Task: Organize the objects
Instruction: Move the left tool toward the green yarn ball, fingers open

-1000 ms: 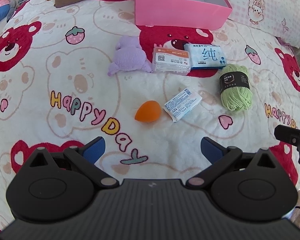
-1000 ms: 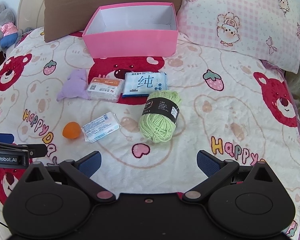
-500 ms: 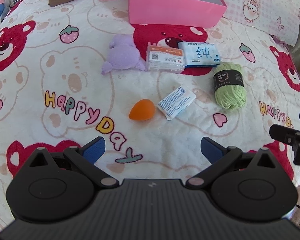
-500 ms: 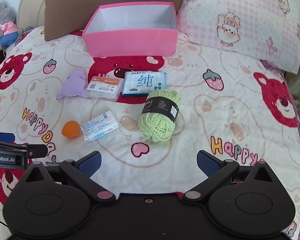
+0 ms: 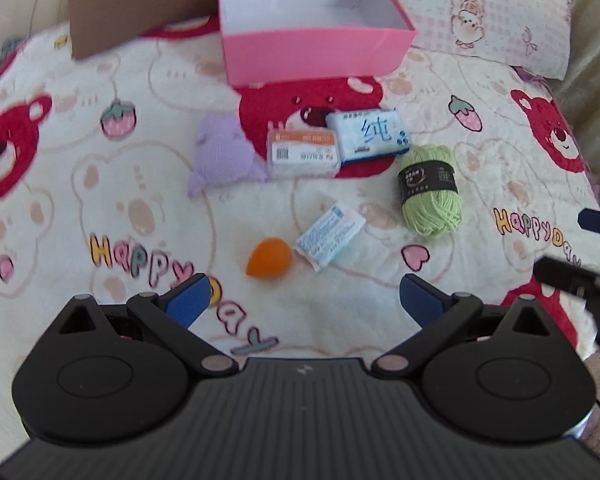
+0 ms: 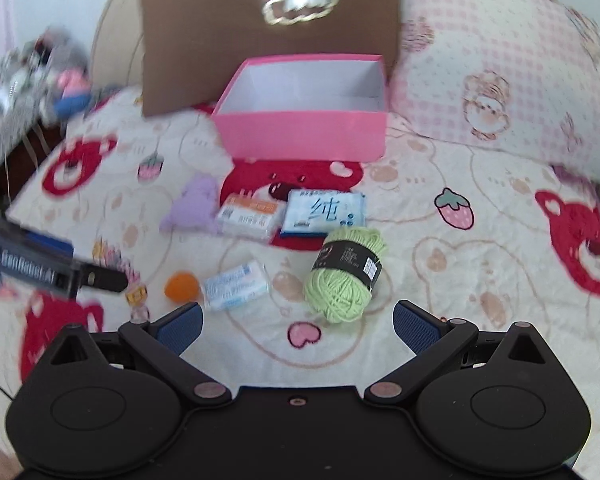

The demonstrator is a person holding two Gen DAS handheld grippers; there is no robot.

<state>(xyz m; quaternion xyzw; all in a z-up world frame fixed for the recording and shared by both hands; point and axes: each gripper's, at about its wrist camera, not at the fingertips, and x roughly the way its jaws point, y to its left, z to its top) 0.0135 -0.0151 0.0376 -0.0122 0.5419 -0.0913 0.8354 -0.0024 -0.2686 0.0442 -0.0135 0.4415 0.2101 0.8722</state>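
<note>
Bed quilt (bear print) carries all. Pink box open at head end; green yarn, purple plush, orange sponge lie before it. Left tongs and right tongs wide, holding nothing.

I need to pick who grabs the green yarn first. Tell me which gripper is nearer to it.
Right. The right gripper has the green yarn just ahead of its open fingers. The left gripper sits farther back and to the left, with the yarn up on its right side.
</note>
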